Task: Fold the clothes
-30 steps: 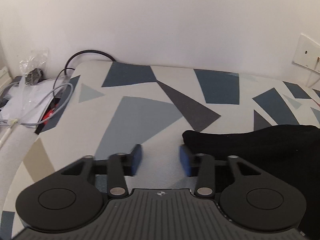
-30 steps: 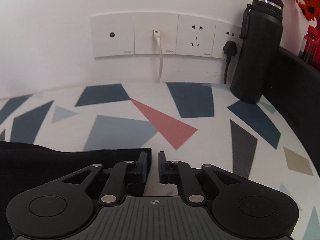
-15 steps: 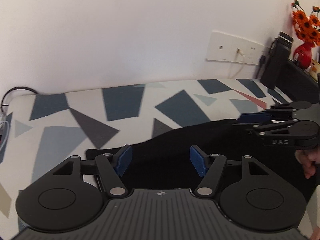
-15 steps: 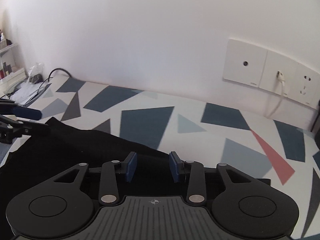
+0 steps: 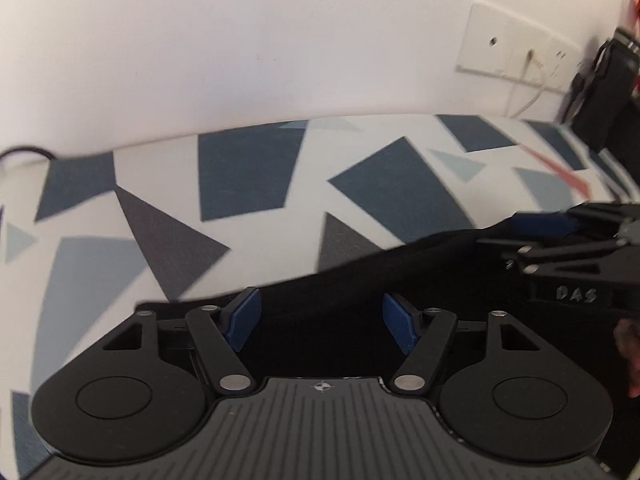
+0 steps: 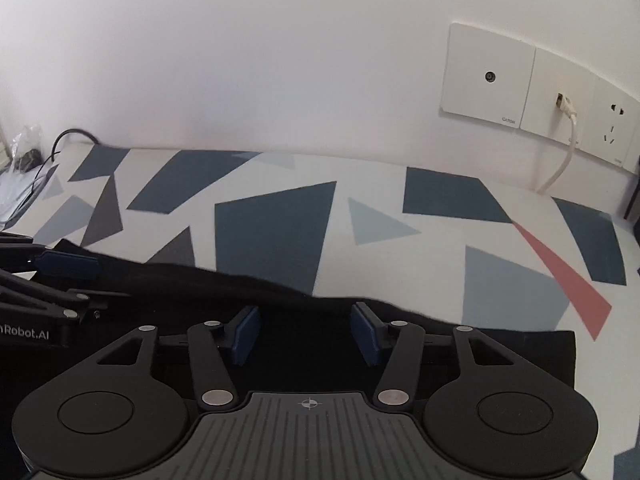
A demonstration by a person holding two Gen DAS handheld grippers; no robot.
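— What are the claws doing right now?

— Both are letting go. The left claw [image 5: 320, 320] has its blue pads [image 5: 242, 322] spread wide and opening further, nothing pinched between them, only the black garment [image 5: 360, 280] lying below. The right claw [image 6: 306, 332] is parting too; a second ago it was nearly shut near the cloth's edge, and now its pads [image 6: 366, 334] stand clear of each other over the fabric.

— So neither holds the cloth?

— Not that I can see. No fabric is pressed by either pair of pads.

— What else has changed?

— A second ago the claws sat out at the two ends of the garment, one facing the cables at the table's left end, the other facing the sockets [image 6: 488, 76]. Now they've swung inward and each shows in the other's view, close together.

— And the garment?

— Flat on the patterned table [image 6: 280, 232], along its near side, its far edge running as a long line across both views.

— Meaning?

— I'd guess a fold has just been laid down and released. Next would be regripping for another fold, or smoothing.
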